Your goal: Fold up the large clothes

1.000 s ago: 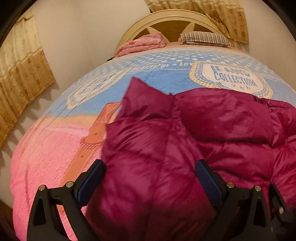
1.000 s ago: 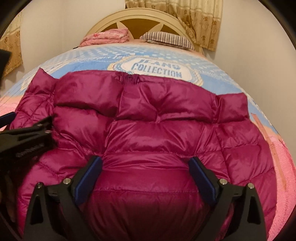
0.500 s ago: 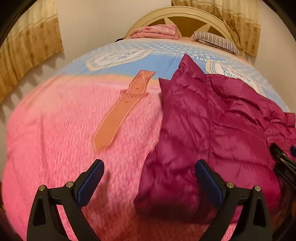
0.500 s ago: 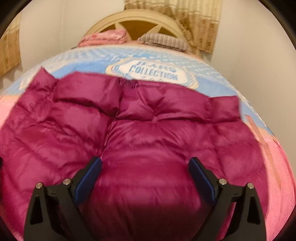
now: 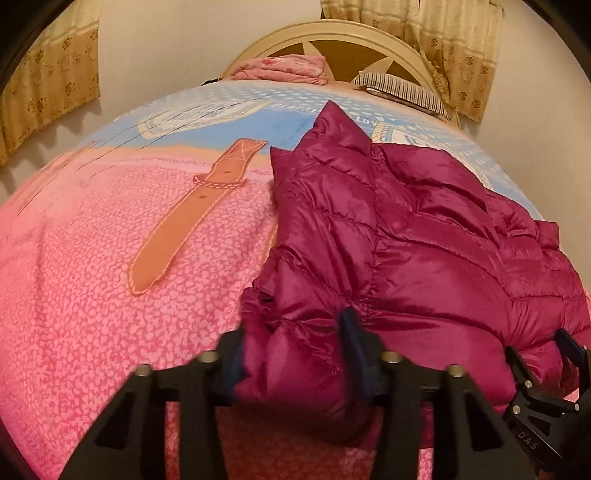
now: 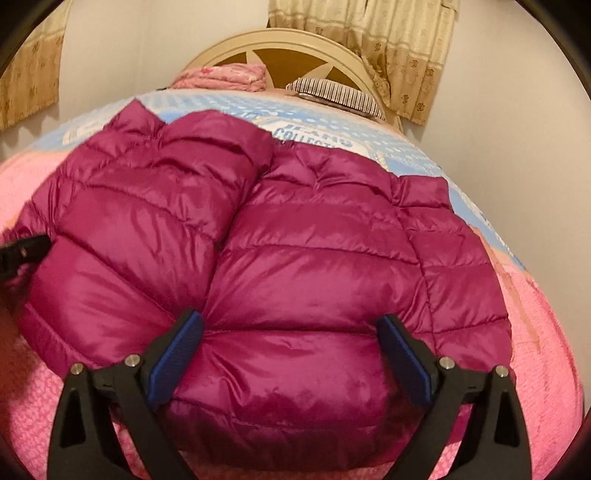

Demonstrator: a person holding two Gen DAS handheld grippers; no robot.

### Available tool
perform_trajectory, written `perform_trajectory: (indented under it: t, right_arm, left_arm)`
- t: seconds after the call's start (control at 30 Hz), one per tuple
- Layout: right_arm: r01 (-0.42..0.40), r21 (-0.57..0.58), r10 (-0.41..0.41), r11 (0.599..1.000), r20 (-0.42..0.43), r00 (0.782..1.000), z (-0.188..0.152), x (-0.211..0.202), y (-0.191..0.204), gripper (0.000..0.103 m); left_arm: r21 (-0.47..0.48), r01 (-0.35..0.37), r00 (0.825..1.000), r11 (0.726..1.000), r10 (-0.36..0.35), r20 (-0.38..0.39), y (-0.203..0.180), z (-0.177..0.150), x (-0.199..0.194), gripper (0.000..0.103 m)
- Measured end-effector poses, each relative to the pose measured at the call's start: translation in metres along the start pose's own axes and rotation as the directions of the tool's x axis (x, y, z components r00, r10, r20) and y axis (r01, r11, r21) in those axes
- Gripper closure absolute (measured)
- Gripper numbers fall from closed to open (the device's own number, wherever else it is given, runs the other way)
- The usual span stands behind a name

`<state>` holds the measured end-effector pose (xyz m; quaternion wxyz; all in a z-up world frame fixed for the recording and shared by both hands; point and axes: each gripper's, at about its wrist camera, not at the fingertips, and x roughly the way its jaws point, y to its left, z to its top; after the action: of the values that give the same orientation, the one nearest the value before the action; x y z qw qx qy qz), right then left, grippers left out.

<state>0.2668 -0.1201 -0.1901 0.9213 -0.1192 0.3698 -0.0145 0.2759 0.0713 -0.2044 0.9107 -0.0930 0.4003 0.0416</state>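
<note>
A magenta quilted puffer jacket (image 6: 295, 258) lies spread on the bed. In the left wrist view it (image 5: 406, 251) fills the right half. My left gripper (image 5: 295, 354) is shut on the jacket's near left corner, the fabric bunched between its blue pads. My right gripper (image 6: 291, 354) is open, its blue pads on either side of the jacket's near hem, low over it. The right gripper also shows in the left wrist view (image 5: 554, 369) at the lower right. The left gripper's tip shows at the left edge of the right wrist view (image 6: 22, 251).
The bed has a pink and blue blanket (image 5: 110, 295) with a printed belt (image 5: 192, 214). A folded pink cloth (image 5: 284, 68) and a striped pillow (image 5: 402, 90) lie by the headboard (image 5: 332, 33). Curtains (image 5: 454, 48) hang on the wall behind.
My left gripper has closed on the jacket's left corner and bunched it; it was open half a second ago. The jacket's left side now looks folded inward. The right gripper stays open.
</note>
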Motion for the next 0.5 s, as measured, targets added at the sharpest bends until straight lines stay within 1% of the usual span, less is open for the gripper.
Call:
perform_trajectory:
  t: [0.03,0.07,0.13,0.2,0.33,0.43,0.5]
  right_arm:
    - [-0.001,0.0,0.001,1.0,-0.002,1.0,0.0,0.0,0.0,0.004]
    - [-0.003,0.002,0.003,1.0,-0.002,1.0,-0.001,0.0,-0.001,0.004]
    - [-0.001,-0.001,0.001,1.0,0.0,1.0,-0.001,-0.001,-0.001,0.004]
    - [0.005,-0.008,-0.005,1.0,-0.003,1.0,0.0,0.0,-0.001,0.004]
    - [0.017,-0.023,-0.017,1.0,-0.003,1.0,0.001,-0.002,0.005,0.005]
    - [0.016,-0.028,-0.017,0.999,-0.007,1.0,0.003,-0.002,0.01,0.005]
    - [0.009,-0.032,-0.01,0.999,-0.005,1.0,0.004,-0.003,0.016,0.004]
  left_arm:
    - [0.001,0.021,1.0,1.0,-0.021,0.001,0.0,0.0,-0.001,0.086]
    - [0.009,0.021,1.0,1.0,-0.021,0.003,0.0,0.001,-0.003,0.088]
    - [0.051,-0.009,1.0,0.999,0.008,0.023,-0.007,0.001,-0.009,0.095]
    - [0.056,-0.023,0.999,0.998,0.021,0.048,-0.009,0.003,-0.018,0.097]
    - [0.043,0.011,0.997,0.999,-0.014,0.081,0.001,0.012,-0.036,0.098]
    - [0.032,0.016,0.996,0.999,-0.019,0.09,0.012,0.016,-0.047,0.098]
    - [0.019,0.003,0.995,1.0,-0.005,0.102,0.023,0.019,-0.054,0.098]
